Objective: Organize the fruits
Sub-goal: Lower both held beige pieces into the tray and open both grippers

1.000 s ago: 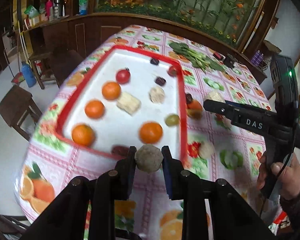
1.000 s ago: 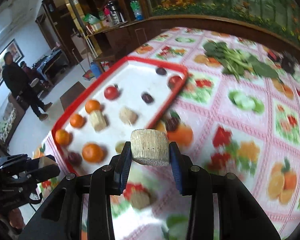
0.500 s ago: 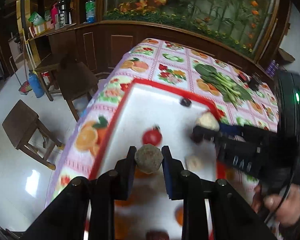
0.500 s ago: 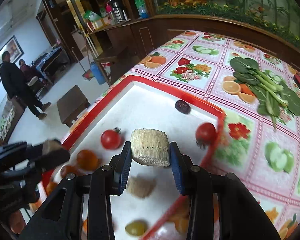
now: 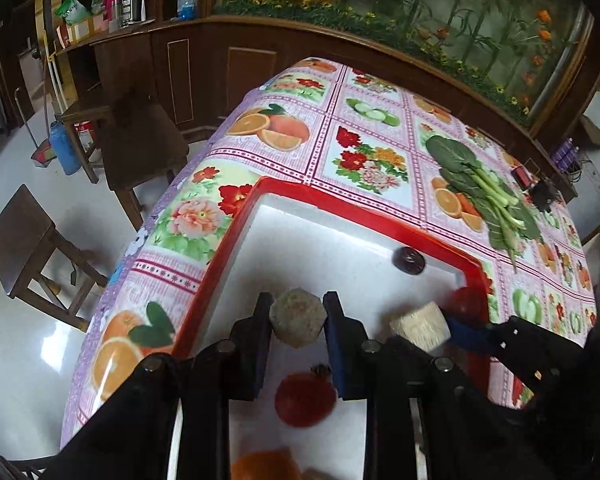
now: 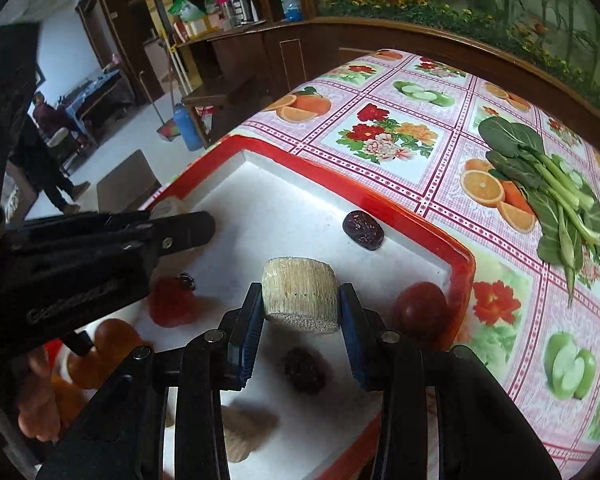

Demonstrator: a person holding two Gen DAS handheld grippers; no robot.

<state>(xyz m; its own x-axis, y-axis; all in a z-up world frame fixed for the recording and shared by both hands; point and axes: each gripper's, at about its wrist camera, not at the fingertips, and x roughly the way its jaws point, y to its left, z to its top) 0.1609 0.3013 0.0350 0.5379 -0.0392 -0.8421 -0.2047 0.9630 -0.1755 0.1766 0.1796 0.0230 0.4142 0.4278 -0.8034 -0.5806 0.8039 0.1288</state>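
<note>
The left gripper (image 5: 298, 322) is clamped on a rough, brownish faceted ball (image 5: 298, 323), perhaps a fruit model, held above the far half of the red-rimmed white tray (image 5: 236, 224). The right gripper (image 6: 300, 300) is clamped on a pale, ribbed cylindrical piece (image 6: 299, 293), also above the tray and just beside the left one. On the tray floor a dark red date (image 6: 363, 230) lies near the far rim, a second date (image 6: 305, 369) sits below the right gripper, a red tomato (image 6: 420, 309) rests against the right wall, and another tomato (image 5: 305, 399) lies below the left gripper. Oranges (image 6: 114, 339) show blurred at the near left. The tray stands on a fruit-and-flower patterned tablecloth (image 6: 384, 132), with leafy greens (image 6: 548, 184) well apart to the right.
</note>
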